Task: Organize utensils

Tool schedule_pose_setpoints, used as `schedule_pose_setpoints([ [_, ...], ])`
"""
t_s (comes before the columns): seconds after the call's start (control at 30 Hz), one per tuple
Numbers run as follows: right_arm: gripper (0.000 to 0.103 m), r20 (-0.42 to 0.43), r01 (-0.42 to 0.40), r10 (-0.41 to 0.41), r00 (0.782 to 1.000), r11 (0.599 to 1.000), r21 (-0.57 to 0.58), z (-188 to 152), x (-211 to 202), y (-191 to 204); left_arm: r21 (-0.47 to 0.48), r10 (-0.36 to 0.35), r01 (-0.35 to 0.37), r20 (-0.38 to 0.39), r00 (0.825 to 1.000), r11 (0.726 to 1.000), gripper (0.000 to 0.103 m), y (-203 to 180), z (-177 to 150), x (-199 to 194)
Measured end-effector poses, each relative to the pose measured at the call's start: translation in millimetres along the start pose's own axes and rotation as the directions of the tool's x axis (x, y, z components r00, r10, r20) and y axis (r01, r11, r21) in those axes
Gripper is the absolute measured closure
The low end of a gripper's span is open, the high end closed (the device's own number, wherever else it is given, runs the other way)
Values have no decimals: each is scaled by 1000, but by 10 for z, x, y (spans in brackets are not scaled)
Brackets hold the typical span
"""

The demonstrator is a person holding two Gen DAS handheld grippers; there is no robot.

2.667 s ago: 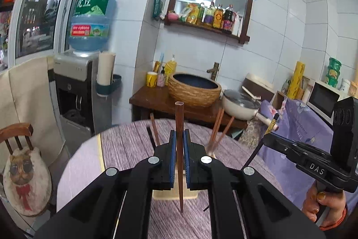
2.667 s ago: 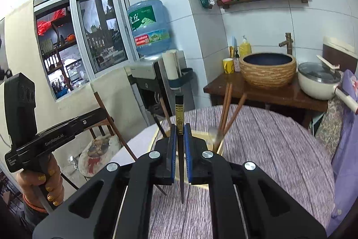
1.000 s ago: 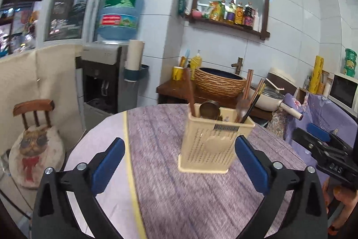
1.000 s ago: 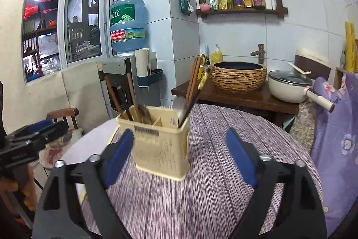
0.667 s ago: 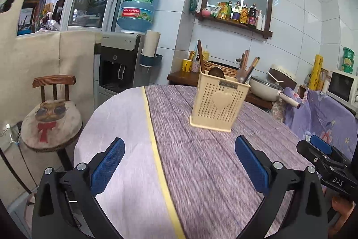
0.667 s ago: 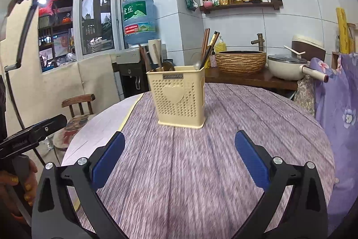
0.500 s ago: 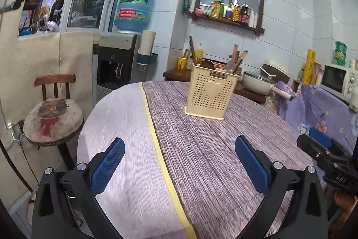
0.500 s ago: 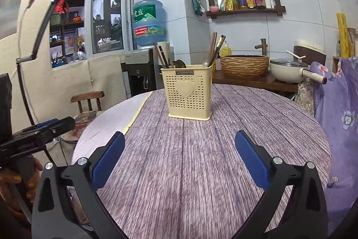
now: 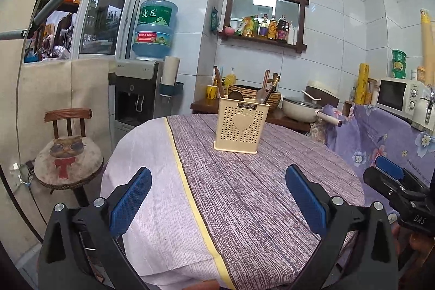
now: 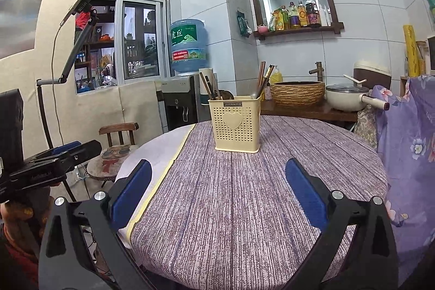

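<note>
A cream perforated utensil holder [image 9: 241, 124] with a heart on its front stands upright on the round table [image 9: 244, 195], at its far side. It also shows in the right wrist view [image 10: 236, 124]. Brown chopsticks [image 10: 263, 80] and spoons [image 9: 235, 94] stick out of its top. My left gripper [image 9: 217, 192] is open and empty, low over the table's near edge. My right gripper [image 10: 217, 189] is open and empty too, well back from the holder. Each gripper shows at the edge of the other's view.
A purple striped cloth [image 10: 258, 195] with a yellow band covers the table. A chair with a cat cushion [image 9: 68, 154] stands to the left. A water dispenser [image 9: 141, 97], a counter with a woven basin [image 10: 297, 93] and a pot [image 10: 346, 97] lie behind.
Both grippers held a chopstick above the holder, then opened and let go. Since then both have pulled back and down, away from the holder, which now looks smaller and farther off.
</note>
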State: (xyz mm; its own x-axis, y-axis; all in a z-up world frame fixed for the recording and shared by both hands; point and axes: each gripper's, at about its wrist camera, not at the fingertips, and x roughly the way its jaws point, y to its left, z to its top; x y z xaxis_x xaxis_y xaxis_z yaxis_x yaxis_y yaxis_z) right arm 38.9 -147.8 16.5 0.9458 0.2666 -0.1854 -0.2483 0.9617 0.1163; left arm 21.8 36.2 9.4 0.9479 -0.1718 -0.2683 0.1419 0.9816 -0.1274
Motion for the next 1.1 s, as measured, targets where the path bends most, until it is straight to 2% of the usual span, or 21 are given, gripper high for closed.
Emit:
schedule_pose_setpoints([
  [1.1, 6, -15, 4, -4, 1000, 1000, 6, -36, 16, -57, 20, 10, -10, -14, 1000, 1000, 5, -35, -70, -39],
])
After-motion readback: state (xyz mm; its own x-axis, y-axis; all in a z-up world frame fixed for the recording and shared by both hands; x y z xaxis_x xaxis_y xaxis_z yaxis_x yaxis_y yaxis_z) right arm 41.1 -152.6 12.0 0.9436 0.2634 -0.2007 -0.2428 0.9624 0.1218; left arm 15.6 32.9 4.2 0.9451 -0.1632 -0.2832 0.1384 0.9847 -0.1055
